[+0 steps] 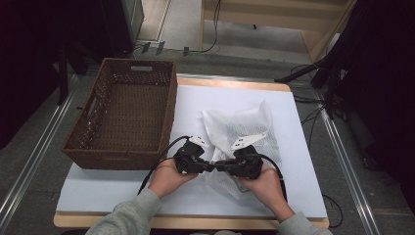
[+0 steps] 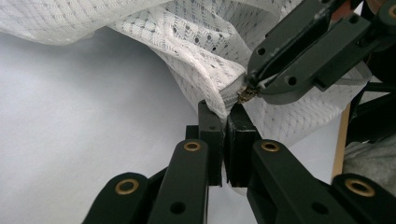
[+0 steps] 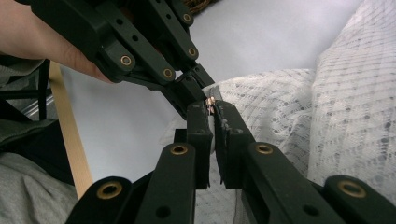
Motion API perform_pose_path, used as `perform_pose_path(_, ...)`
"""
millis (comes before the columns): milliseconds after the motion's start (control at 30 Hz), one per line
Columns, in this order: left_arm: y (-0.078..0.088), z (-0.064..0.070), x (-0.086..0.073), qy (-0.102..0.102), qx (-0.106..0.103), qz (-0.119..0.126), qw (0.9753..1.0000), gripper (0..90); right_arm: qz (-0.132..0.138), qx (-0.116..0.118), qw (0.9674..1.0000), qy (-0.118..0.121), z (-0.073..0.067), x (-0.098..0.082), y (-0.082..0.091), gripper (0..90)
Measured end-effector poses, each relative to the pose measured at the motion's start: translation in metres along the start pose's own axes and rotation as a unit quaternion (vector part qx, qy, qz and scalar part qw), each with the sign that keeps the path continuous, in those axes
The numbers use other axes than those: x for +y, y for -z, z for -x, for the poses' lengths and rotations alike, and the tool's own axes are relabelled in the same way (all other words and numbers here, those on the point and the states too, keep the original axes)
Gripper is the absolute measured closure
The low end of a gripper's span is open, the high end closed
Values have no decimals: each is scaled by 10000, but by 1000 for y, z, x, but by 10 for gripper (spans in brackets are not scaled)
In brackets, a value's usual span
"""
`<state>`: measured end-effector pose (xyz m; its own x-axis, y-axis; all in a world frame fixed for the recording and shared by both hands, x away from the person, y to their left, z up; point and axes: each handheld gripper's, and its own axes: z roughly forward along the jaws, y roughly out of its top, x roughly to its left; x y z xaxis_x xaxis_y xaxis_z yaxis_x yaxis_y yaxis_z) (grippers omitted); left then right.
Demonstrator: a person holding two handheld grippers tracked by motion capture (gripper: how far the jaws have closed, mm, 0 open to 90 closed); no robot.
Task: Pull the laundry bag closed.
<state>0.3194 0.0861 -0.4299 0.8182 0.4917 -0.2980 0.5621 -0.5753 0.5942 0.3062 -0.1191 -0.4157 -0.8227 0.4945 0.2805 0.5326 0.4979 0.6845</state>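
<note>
A white mesh bag (image 1: pixel 244 128) lies crumpled on the white table cover (image 1: pixel 122 188). Both grippers meet tip to tip at its near edge. My left gripper (image 1: pixel 207 166) (image 2: pixel 227 111) is shut on the bag's hemmed edge beside the zip. My right gripper (image 1: pixel 221 166) (image 3: pixel 212 108) is shut on the small brass zipper pull (image 2: pixel 245 94) (image 3: pixel 210 101). In the left gripper view the right gripper (image 2: pixel 252 88) comes in from the upper right. In the right gripper view the left gripper (image 3: pixel 198 86) reaches in from the upper left, and mesh (image 3: pixel 327 116) spreads to the right.
An empty brown wicker basket (image 1: pixel 169 105) stands at the left of the table, close to the left hand. The table's wooden front edge (image 1: pixel 195 223) runs just below the forearms. Cables trail from both grippers.
</note>
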Motion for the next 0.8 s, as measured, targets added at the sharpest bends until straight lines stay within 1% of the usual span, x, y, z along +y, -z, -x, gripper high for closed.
perform_pose_path(67,0,0,0,-8,48,3,10000,877,6,34,10000,23,0,-1,1,833)
perform_pose_path(133,1,0,0,12,74,16,10000,877,25,13,10000,42,0,-2,1,810)
perform_pose_path(333,4,-1,-1,56,113,107,9999,877,-12,51,10000,-5,2,-5,4,795)
perform_pose_path(467,7,-2,0,27,123,124,9998,877,-54,67,10000,-27,2,-6,3,795)
perform_pose_path(533,7,-2,0,15,163,105,9998,877,-75,81,9999,-23,2,-7,2,795)
perform_pose_path(800,3,3,0,-38,177,113,9998,876,-91,165,9998,-110,2,-5,0,819)
